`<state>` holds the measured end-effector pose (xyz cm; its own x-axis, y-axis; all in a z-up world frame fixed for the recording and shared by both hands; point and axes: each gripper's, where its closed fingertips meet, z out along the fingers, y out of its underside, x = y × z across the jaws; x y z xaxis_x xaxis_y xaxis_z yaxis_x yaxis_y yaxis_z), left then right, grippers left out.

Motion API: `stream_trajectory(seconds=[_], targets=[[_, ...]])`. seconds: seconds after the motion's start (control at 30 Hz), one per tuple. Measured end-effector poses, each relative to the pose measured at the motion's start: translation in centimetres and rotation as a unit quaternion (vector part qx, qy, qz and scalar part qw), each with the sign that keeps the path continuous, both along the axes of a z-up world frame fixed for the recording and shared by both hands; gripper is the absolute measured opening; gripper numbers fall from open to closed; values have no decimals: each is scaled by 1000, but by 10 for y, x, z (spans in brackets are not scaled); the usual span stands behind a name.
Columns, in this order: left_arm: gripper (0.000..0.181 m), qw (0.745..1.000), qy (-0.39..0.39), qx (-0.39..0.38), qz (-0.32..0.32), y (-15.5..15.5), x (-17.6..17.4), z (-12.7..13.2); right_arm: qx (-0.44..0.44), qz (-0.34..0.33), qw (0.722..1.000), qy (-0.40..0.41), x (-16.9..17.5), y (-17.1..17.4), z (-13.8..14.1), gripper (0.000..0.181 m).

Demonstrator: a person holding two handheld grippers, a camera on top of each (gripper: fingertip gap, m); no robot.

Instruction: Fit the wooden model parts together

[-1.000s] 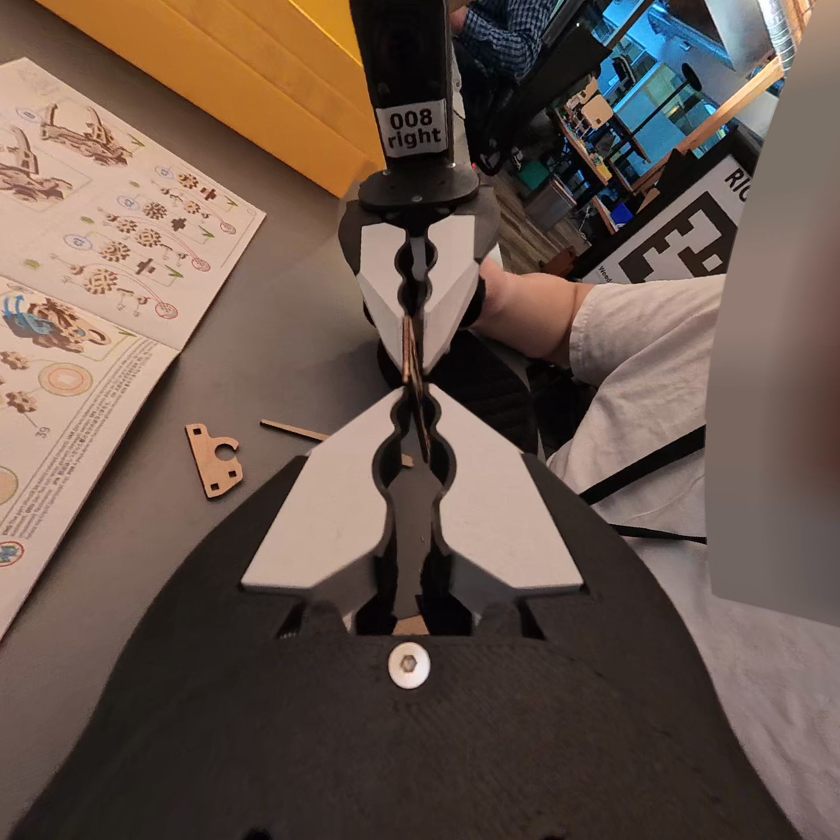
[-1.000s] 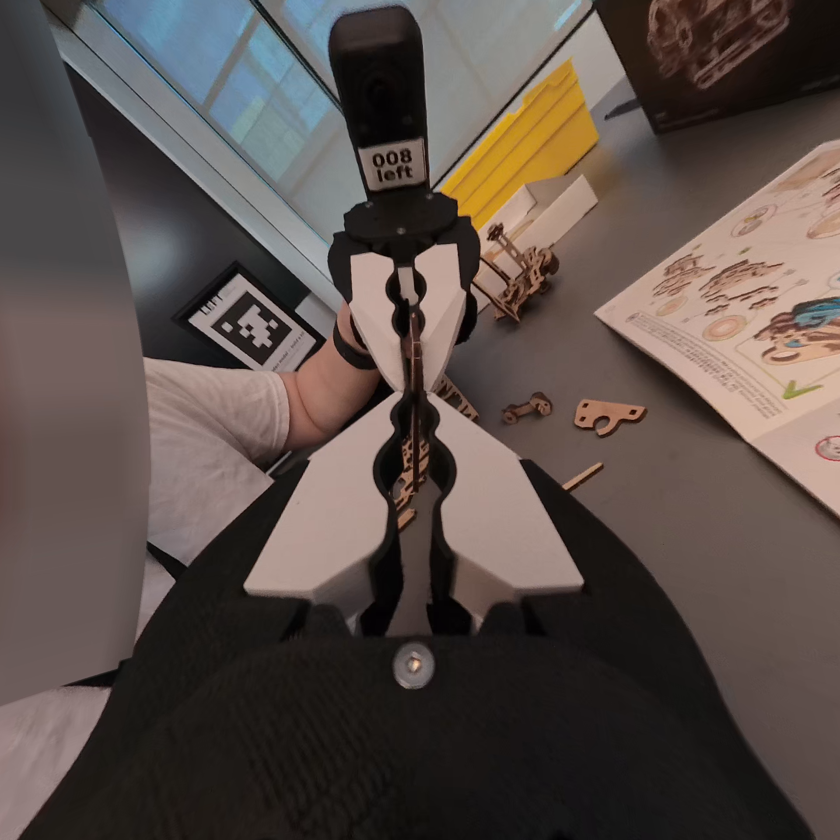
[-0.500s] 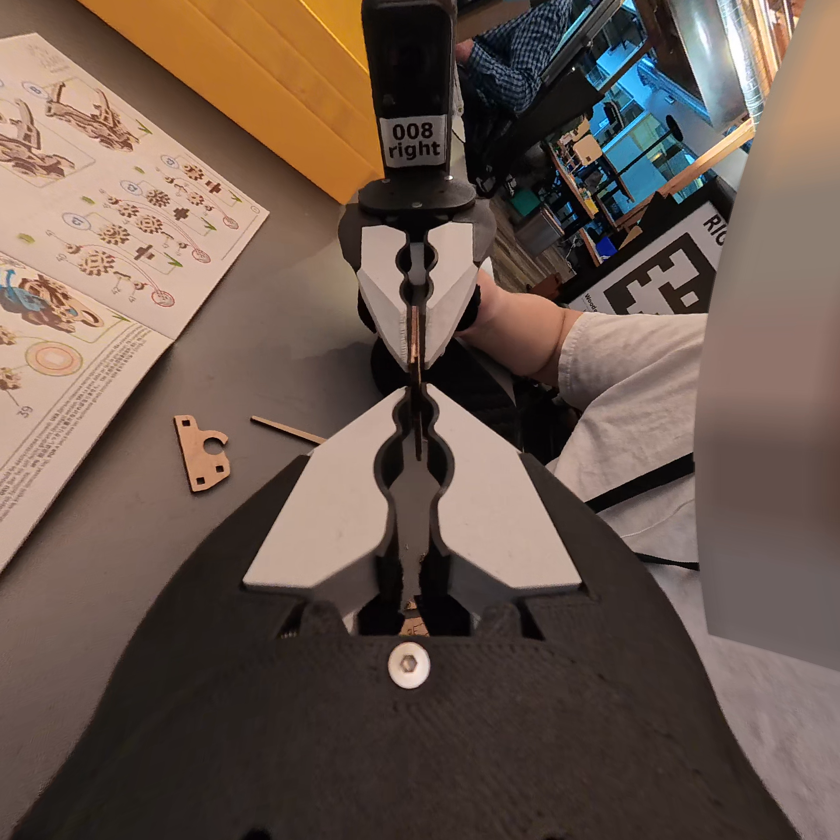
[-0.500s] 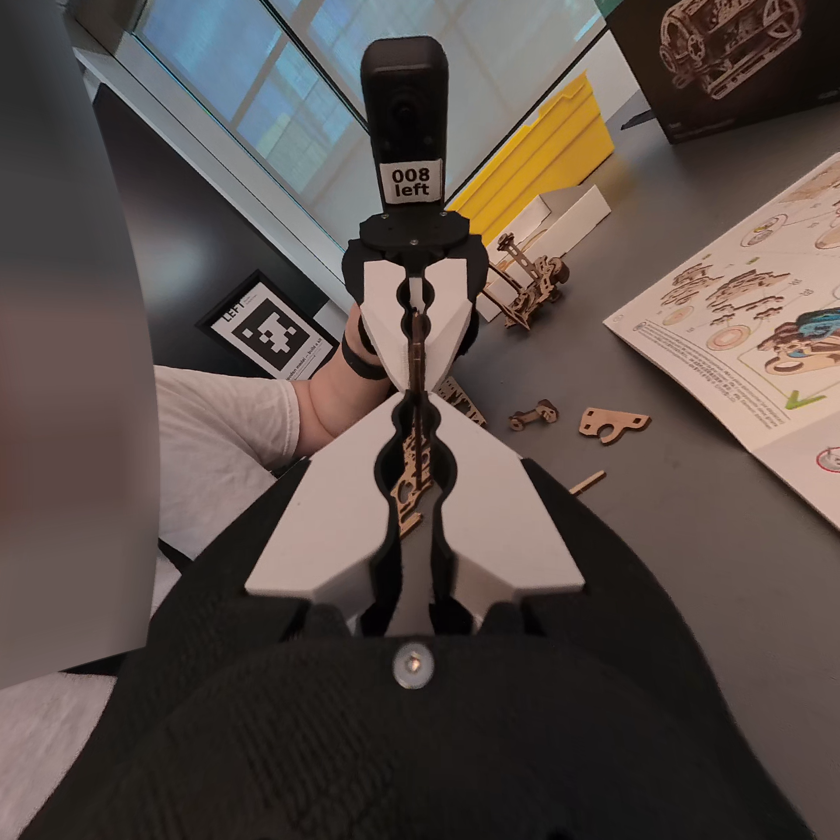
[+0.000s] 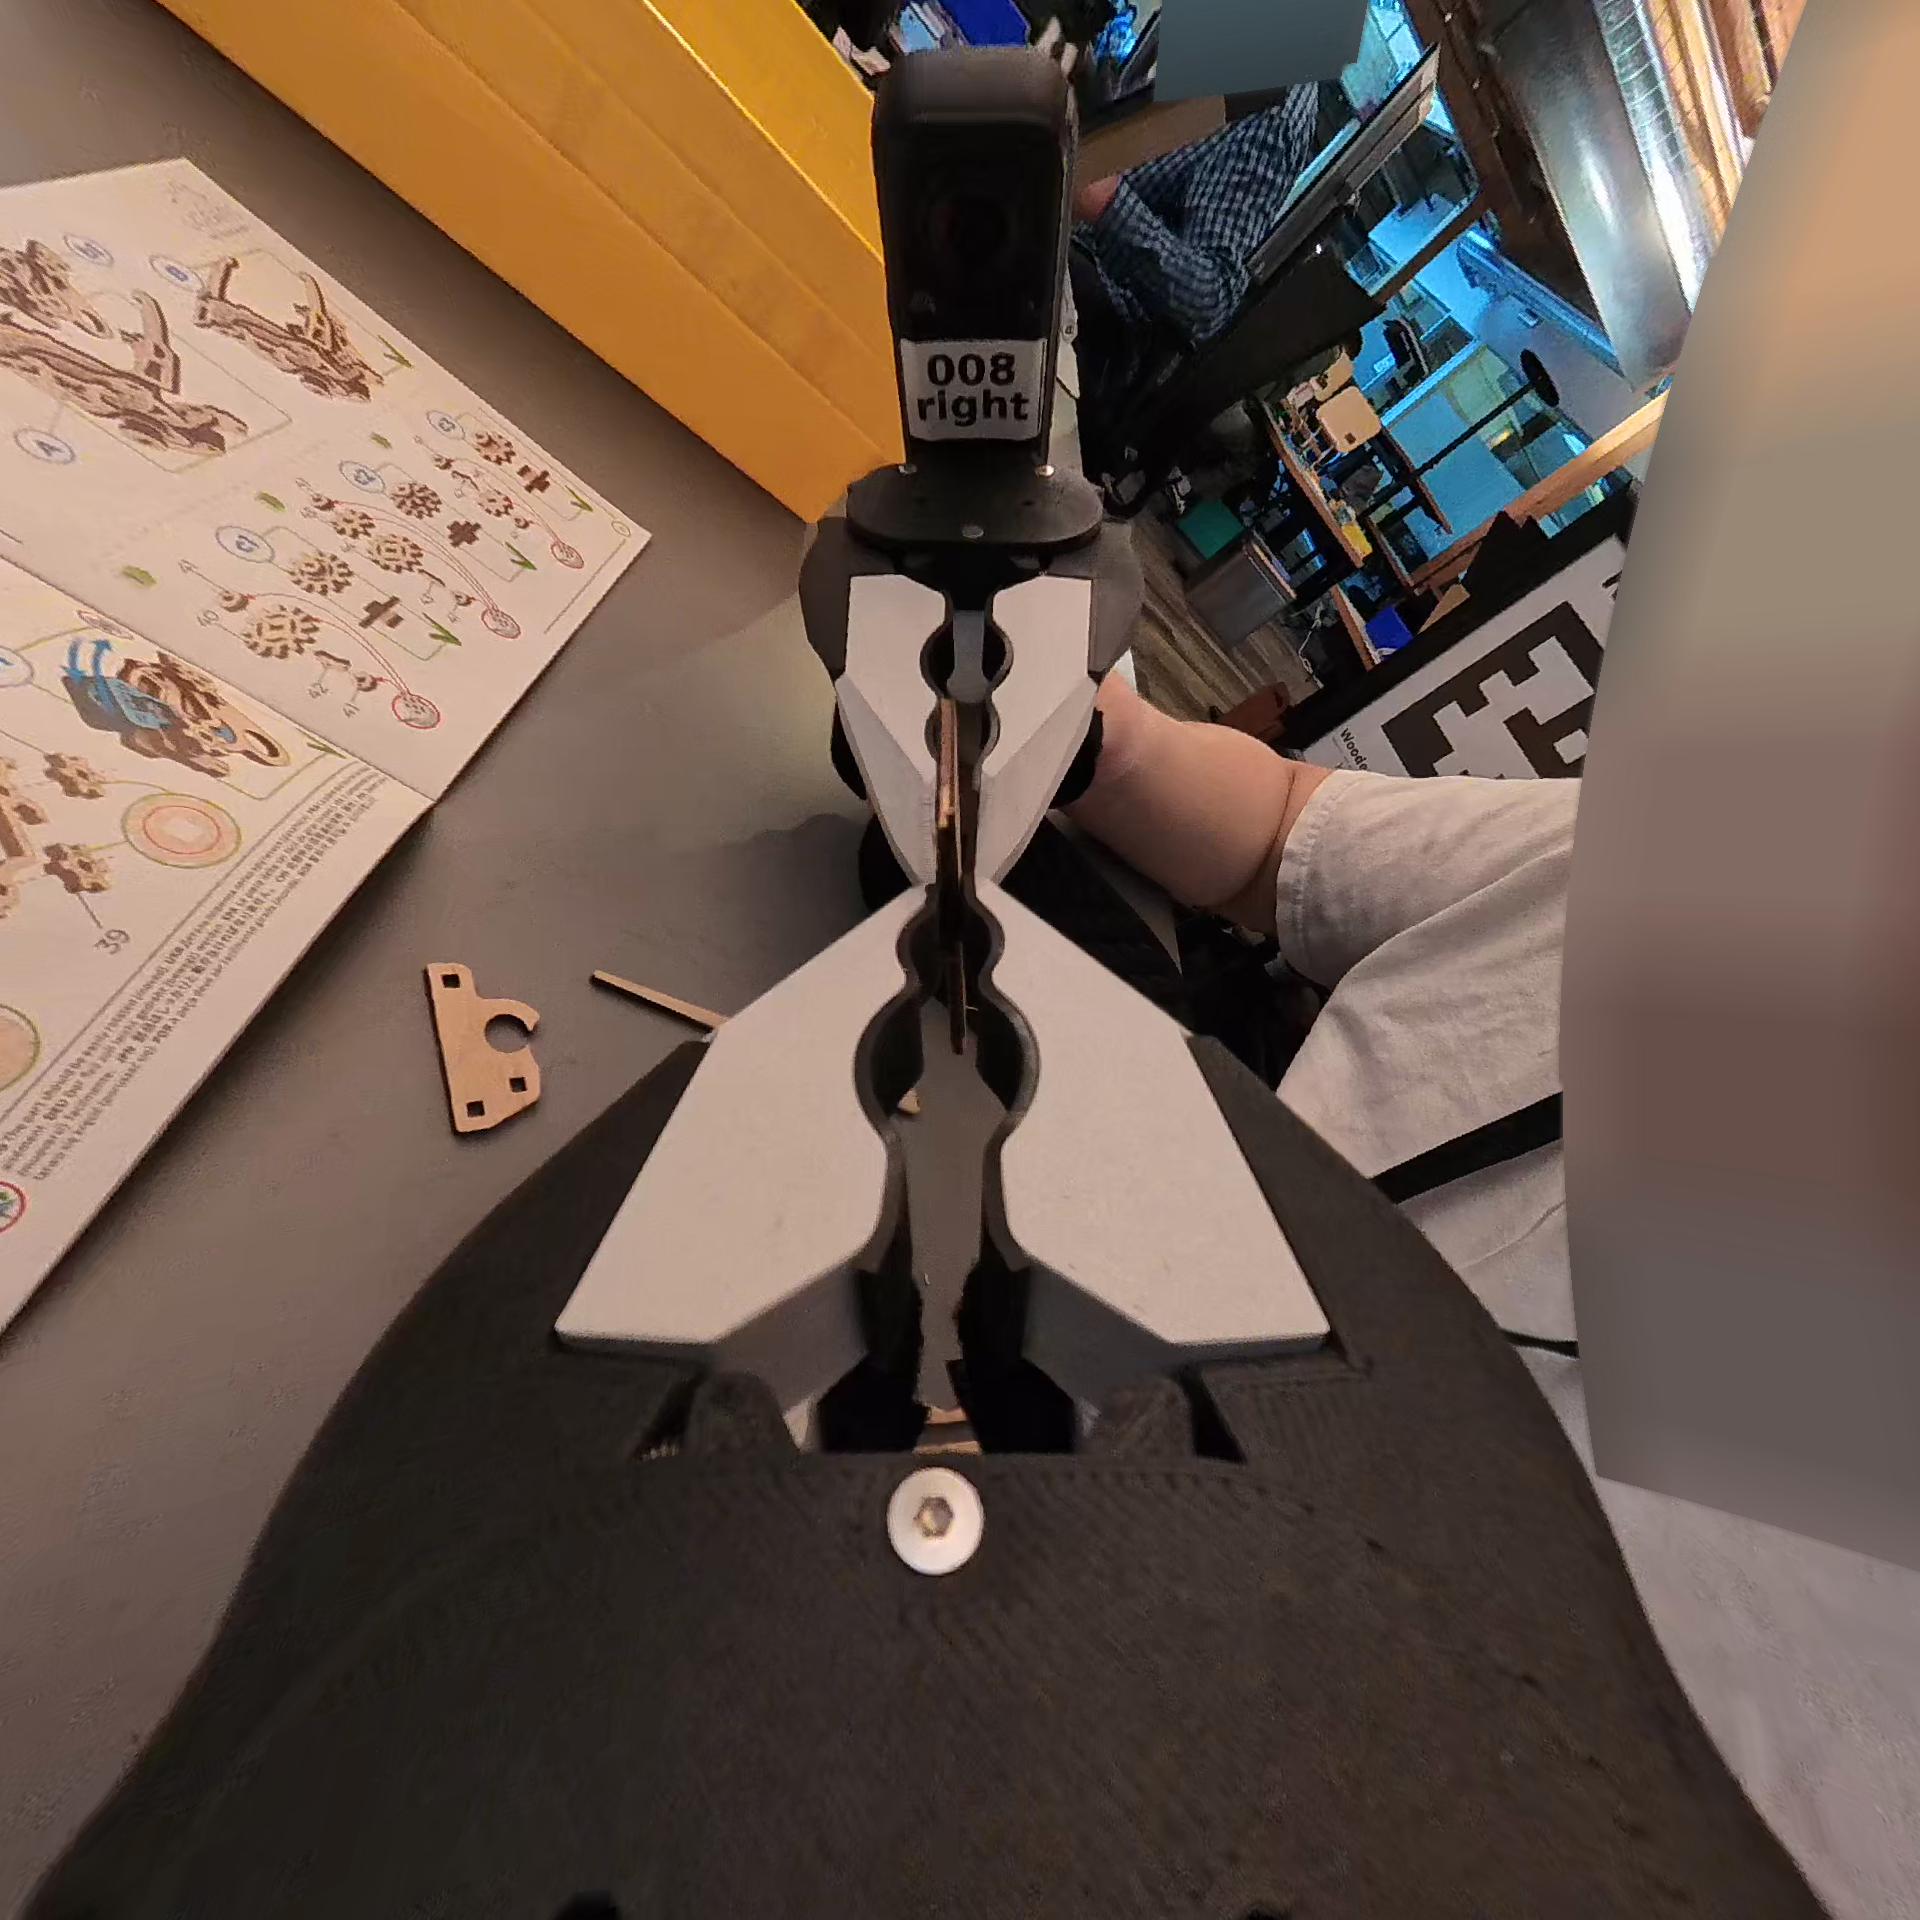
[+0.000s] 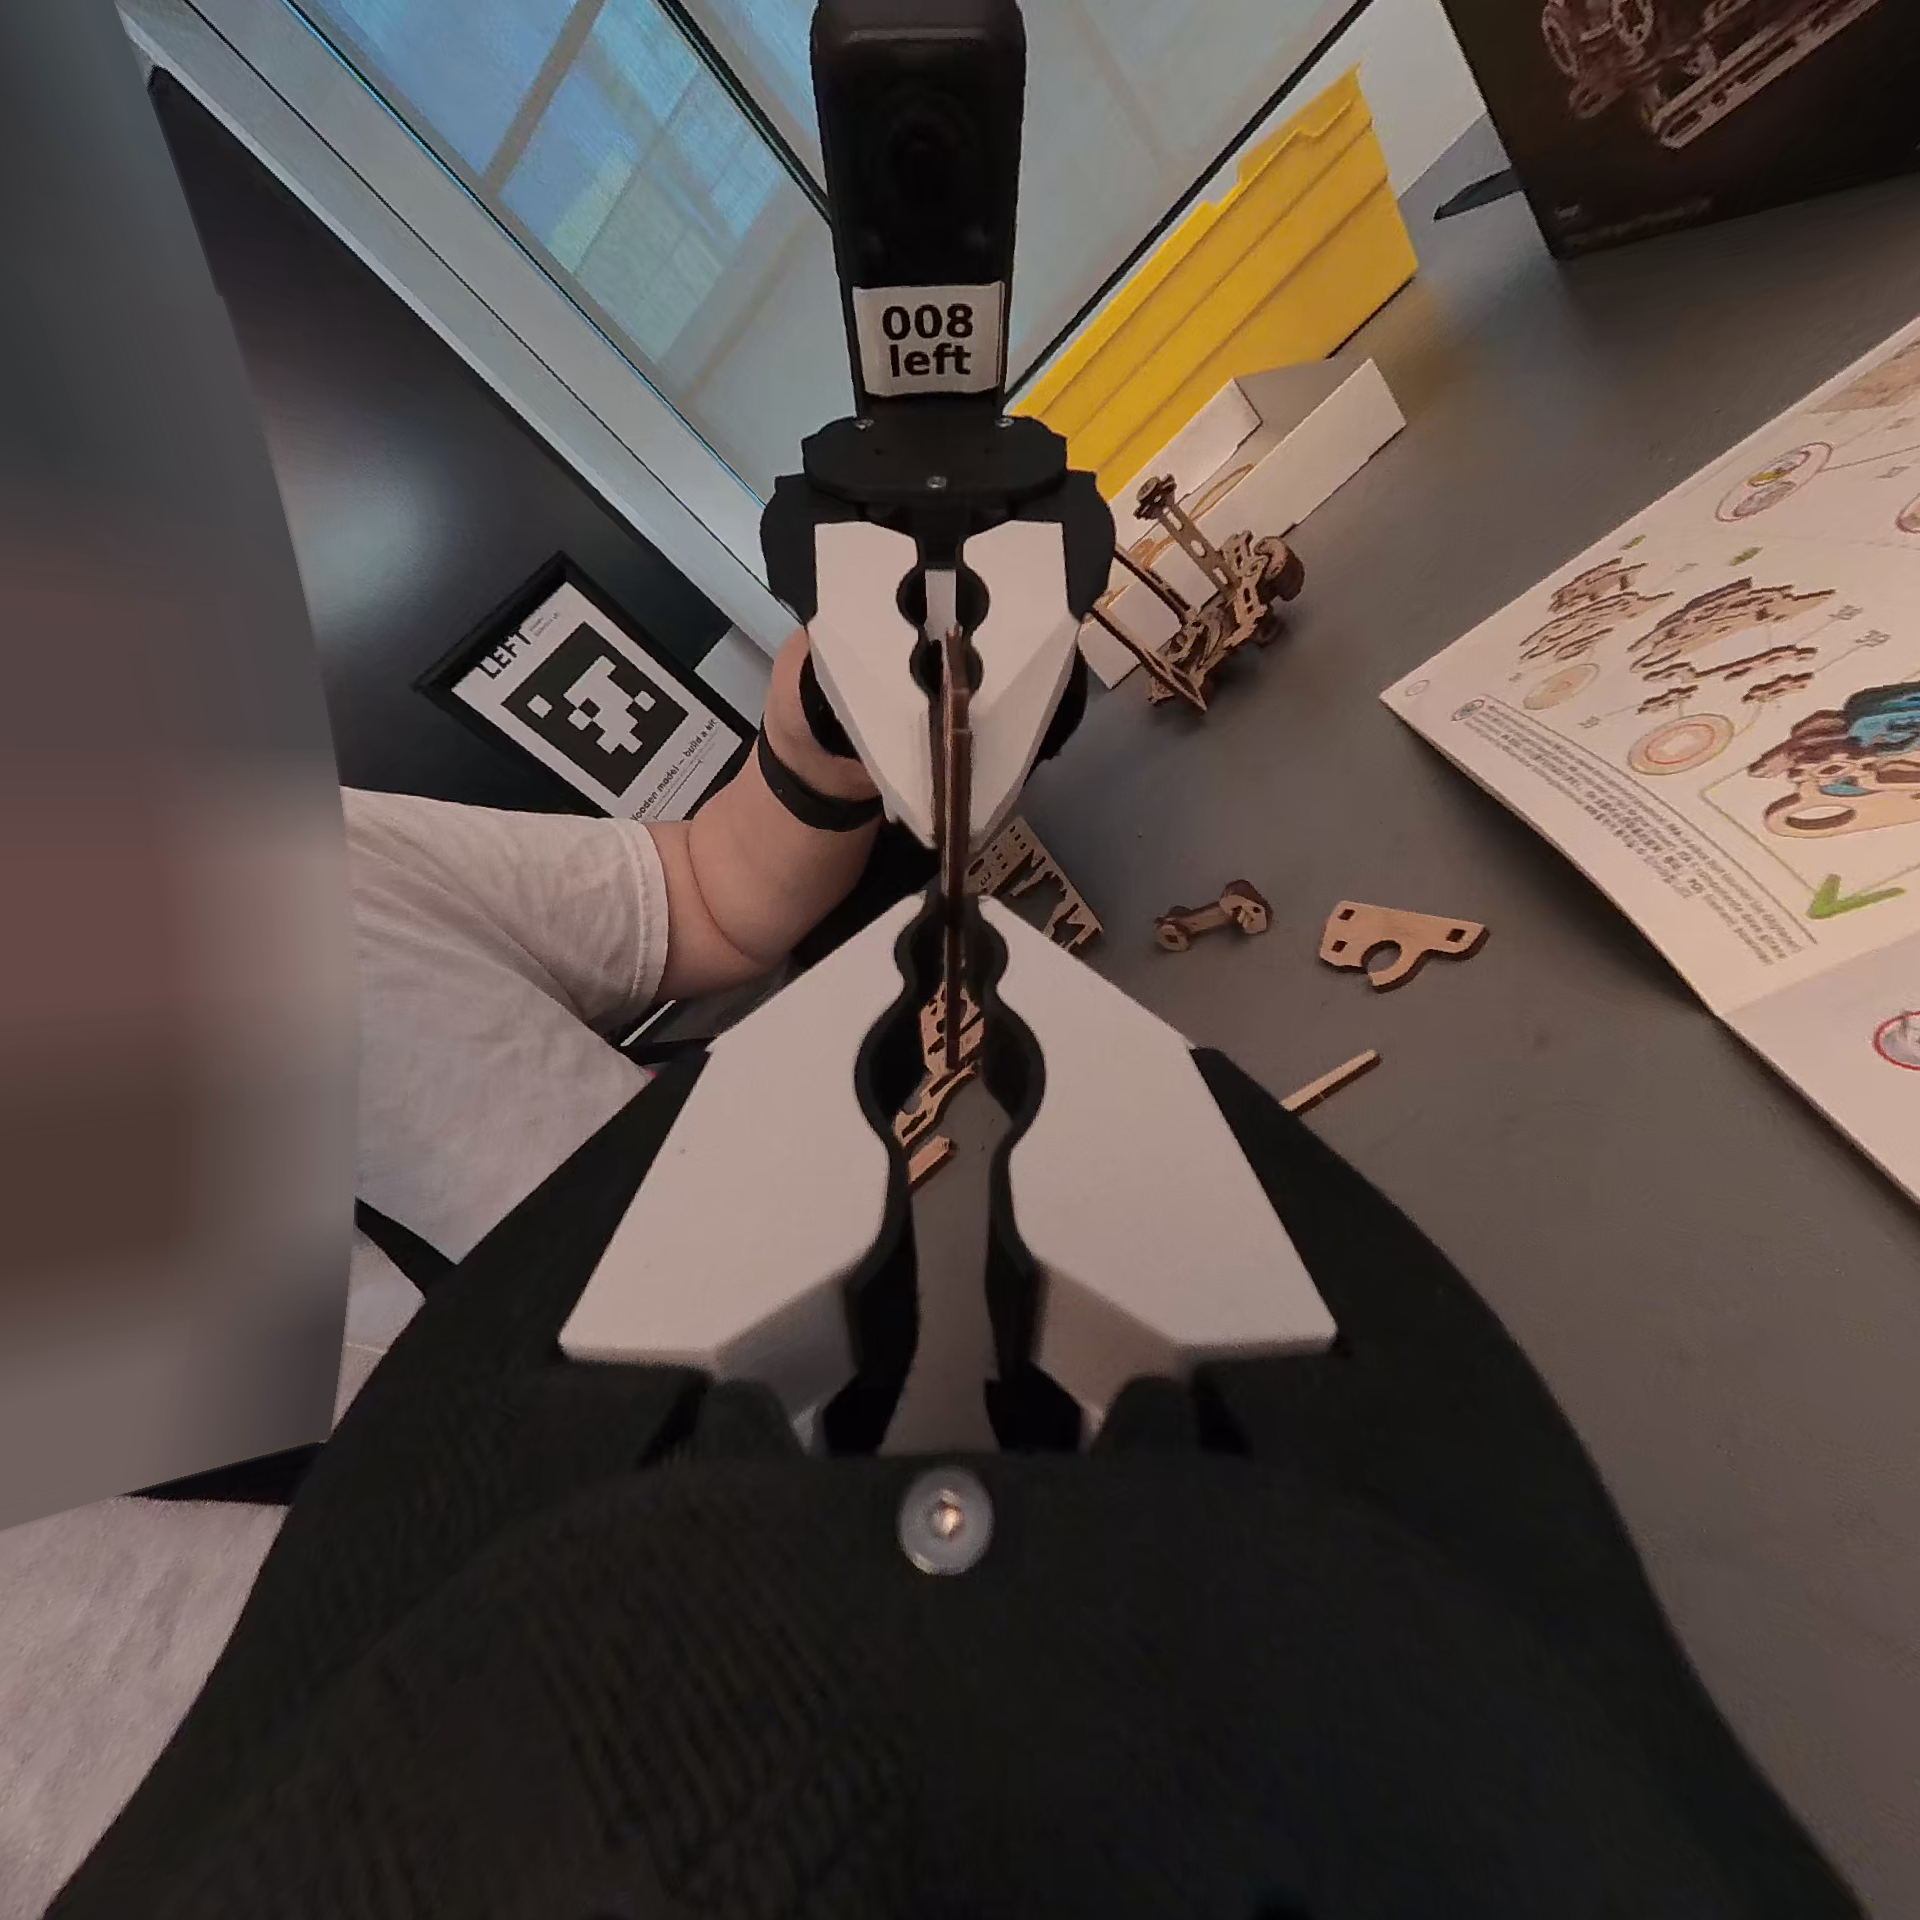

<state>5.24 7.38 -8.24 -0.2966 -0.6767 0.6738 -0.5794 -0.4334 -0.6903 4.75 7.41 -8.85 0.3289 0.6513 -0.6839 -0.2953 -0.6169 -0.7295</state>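
My two grippers face each other tip to tip above the grey table. My left gripper [image 5: 951,914] is shut on a thin wooden part [image 5: 956,987], seen edge-on. My right gripper [image 6: 948,909] is shut on another thin wooden part [image 6: 951,997], also edge-on. In the left wrist view the right gripper [image 5: 948,873] holds its part [image 5: 945,790] in line with mine. In the right wrist view the left gripper [image 6: 948,883] shows the same. The parts meet between the tips; I cannot tell whether they are joined.
A loose flat bracket [image 5: 480,1049] and a thin stick [image 5: 655,1000] lie on the table; both also show in the right wrist view [image 6: 1397,940], [image 6: 1330,1081]. An instruction sheet [image 6: 1714,779], a small axle piece [image 6: 1210,914], a partly built model [image 6: 1205,603], a cut-out wooden sheet [image 6: 1029,894] and yellow bins [image 5: 582,208] are nearby. Only a small space, under 4 cm, lies between the two pairs of fingers.
Both grippers stay shut and tip to tip. The two parts were slightly askew a second ago and now lie in one line. The pair has shifted a little over the table.
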Motion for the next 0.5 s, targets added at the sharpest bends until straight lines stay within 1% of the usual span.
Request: stream_trajectory(seconds=[0.1,0.23,0.3,0.33,0.37,0.43,0.5], targets=[[0,1000,-3,-3,1,0,0,2,-11,12,1000,0,-1,-2,-1,0],[2,1000,-11,18,7,-1,3,0,0,-4,1000,-28,4,-1,-1,0],[16,1000,7,9,-18,-8,0,-5,8,-21,999,-24,9,1,2,0],[19,999,17,7,-29,-12,0,-10,8,-22,1000,-18,10,1,4,0],[16,999,20,8,-32,-14,0,-13,5,-18,1000,-15,11,1,4,0],[0,999,20,14,-39,-18,1,-17,1,-11,1000,-11,9,-1,3,0],[0,999,24,19,-42,-18,1,-19,-1,-11,1000,-11,9,-1,2,0]])
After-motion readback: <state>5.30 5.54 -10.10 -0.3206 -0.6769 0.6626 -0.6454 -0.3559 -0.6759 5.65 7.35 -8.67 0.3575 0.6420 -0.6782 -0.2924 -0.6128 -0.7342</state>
